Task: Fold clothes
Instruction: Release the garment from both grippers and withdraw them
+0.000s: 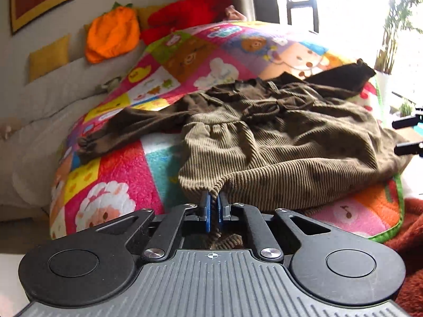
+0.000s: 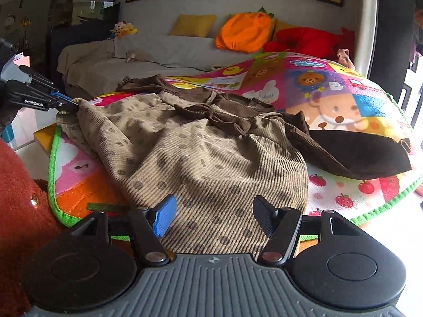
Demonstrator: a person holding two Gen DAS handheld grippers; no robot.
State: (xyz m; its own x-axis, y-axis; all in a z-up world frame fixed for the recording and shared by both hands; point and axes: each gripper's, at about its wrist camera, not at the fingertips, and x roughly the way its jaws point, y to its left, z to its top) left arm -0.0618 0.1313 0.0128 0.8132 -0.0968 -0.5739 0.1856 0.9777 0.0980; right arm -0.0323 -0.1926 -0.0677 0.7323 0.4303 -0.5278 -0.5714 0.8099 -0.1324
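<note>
While I view the scene through both wrist cameras, the brown corduroy dress (image 1: 264, 142) lies spread over a colourful patchwork blanket (image 1: 127, 174), its dotted skirt toward me and its dark bodice and sleeves away from me.

Left gripper (image 1: 213, 206): my jaws are drawn almost together, and a pinch of the skirt hem sits between the two blue pads (image 1: 206, 212). In the right wrist view this same gripper (image 2: 67, 104) appears at 9 o'clock, gripping the skirt's corner at the blanket's edge, with the cloth drawn up into a small peak there.

Right gripper (image 2: 215, 215): my jaws stand wide apart and hold nothing. The skirt hem lies between and beneath the fingers; I cannot tell whether the fingertips touch the cloth. One pad (image 2: 165, 218) shows blue at 7 o'clock.

Dress details: a bow (image 2: 211, 117) of darker cloth sits at the waist, near the frame centre of the right view. One dark sleeve (image 2: 362, 155) extends toward 3 o'clock in that view; the other sleeve (image 1: 111, 137) reaches toward 9 o'clock in the left view.

Background: an orange pumpkin-shaped cushion (image 2: 243, 31) and a red plush item (image 2: 306, 39) rest at 12 o'clock beyond the blanket, against the wall. A rust-coloured fleecy fabric (image 2: 18, 200) fills the frame at 8 o'clock in the right view.
</note>
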